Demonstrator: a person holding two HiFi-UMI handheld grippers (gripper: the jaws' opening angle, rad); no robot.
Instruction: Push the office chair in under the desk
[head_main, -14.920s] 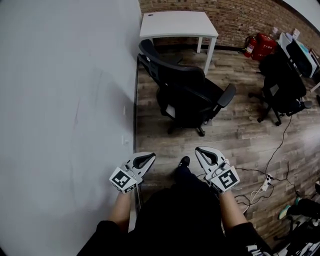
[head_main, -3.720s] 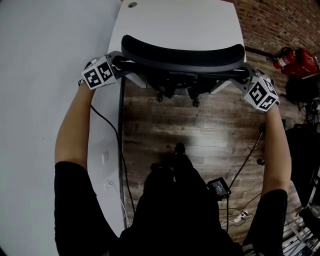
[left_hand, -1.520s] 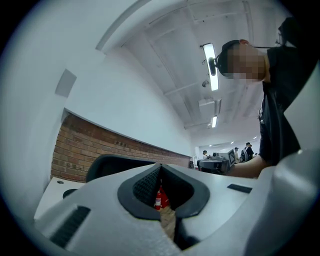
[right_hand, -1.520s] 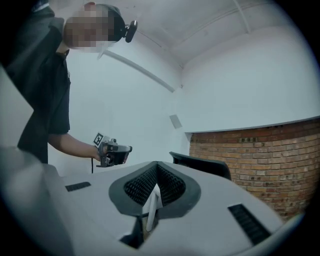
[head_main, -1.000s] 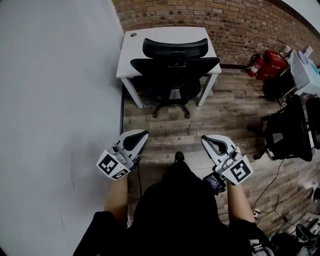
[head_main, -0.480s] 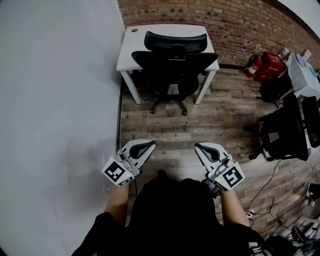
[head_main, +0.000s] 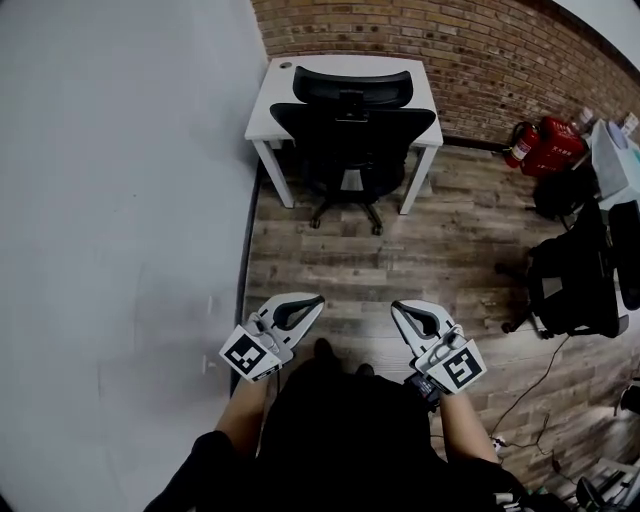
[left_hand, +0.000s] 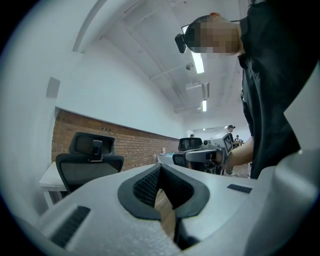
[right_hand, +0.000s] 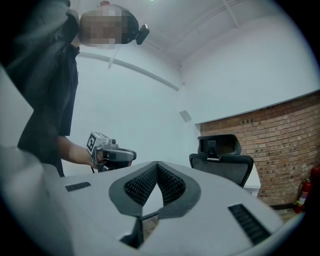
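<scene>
A wood-plank floor (head_main: 430, 260) runs between a white wall (head_main: 120, 200) and a brick wall (head_main: 470, 40). Nearest, at 6 o'clock, the left gripper (head_main: 316, 299) and right gripper (head_main: 397, 306) hover side by side, both with jaws pressed together on nothing. Well apart at 12 o'clock, the office chair (head_main: 352, 135) sits tucked under the white desk (head_main: 272, 100). A red fire extinguisher (head_main: 522, 143) stands at 2 o'clock.

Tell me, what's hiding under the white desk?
The black office chair is tucked under the desk. Its backrest sticks up at the desk's near edge, and its wheeled base shows on the floor. The seat is covered, so I cannot see it.
</scene>
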